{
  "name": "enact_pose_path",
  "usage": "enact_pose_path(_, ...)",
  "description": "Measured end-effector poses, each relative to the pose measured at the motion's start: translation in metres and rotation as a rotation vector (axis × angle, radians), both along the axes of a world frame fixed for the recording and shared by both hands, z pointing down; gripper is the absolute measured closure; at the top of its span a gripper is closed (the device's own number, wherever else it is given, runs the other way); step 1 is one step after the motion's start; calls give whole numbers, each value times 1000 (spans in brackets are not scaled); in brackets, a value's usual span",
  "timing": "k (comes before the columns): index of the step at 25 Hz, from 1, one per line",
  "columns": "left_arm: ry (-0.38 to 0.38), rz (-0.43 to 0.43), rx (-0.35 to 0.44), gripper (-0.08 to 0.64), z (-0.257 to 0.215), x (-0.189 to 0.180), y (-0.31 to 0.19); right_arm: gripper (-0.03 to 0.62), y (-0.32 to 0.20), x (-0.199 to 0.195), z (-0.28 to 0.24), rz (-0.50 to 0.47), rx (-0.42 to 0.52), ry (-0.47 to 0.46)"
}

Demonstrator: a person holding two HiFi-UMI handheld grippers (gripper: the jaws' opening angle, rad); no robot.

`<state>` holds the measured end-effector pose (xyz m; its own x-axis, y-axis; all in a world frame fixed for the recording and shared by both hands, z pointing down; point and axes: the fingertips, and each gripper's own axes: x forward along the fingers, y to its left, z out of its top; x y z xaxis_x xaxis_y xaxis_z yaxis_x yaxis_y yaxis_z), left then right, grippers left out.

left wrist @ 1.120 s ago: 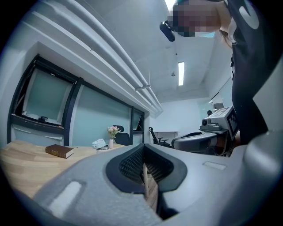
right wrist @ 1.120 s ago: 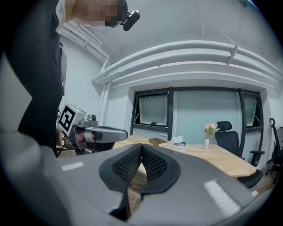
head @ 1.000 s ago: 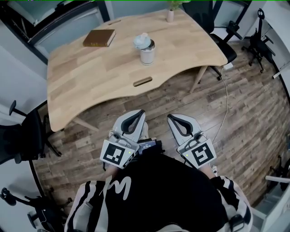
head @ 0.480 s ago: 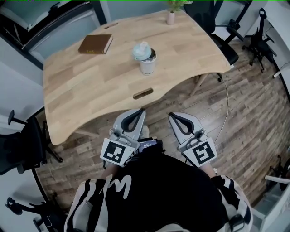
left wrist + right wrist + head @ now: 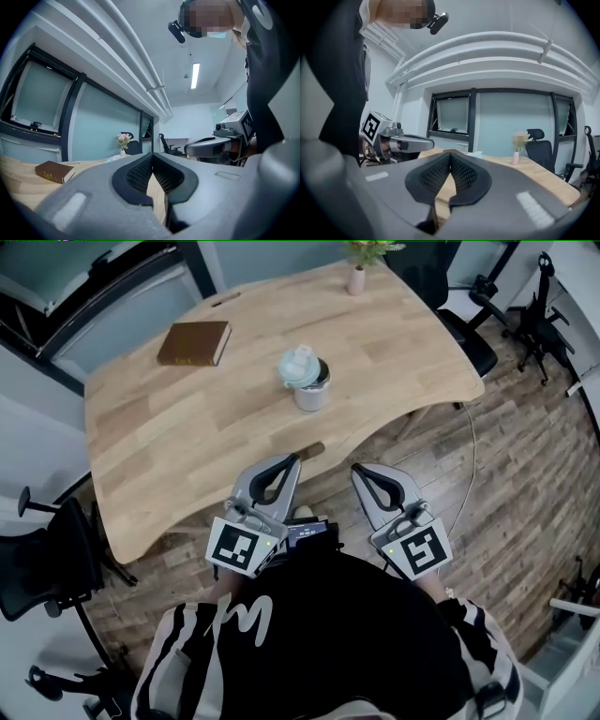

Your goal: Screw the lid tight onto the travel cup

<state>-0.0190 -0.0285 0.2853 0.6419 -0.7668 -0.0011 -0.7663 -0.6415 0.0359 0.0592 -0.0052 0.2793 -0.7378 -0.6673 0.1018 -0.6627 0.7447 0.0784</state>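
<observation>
Nearest, the grey left gripper (image 5: 290,461) and grey right gripper (image 5: 358,469) point level at the near edge of the light wooden table with a curved rim (image 5: 178,465). Each has its jaws pressed together with nothing between them. Farther on, around mid-table and well apart from both, stands the pale cylindrical travel cup (image 5: 313,393). Its pale blue-green lid (image 5: 297,364) sits on top. To the far left lies a brown hardcover book (image 5: 194,342), and a small pink vase (image 5: 357,279) stands at the far edge.
</observation>
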Motion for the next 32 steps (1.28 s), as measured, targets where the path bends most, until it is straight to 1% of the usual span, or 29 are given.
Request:
enact_pose_path(3,-2,4,-4,558,0,-7,-18,592,-17,-6,-2,10,-5,-1)
enact_pose_path(9,1,20,18,558,-6,-17,-45,591,-39,-17,-5,27,3,1)
enact_pose_path(16,-4,30,25,558,-6,-24,-61,592,-55,-22,-7,43,6,6)
enact_pose_path(22,11,33,43,558,-9,-32,-78,592,-70,-29,-6,52,5,3)
enact_pose_path(32,19,62,50,558,-6,-33,-103,592,-92,-32,-1,75,-5,13)
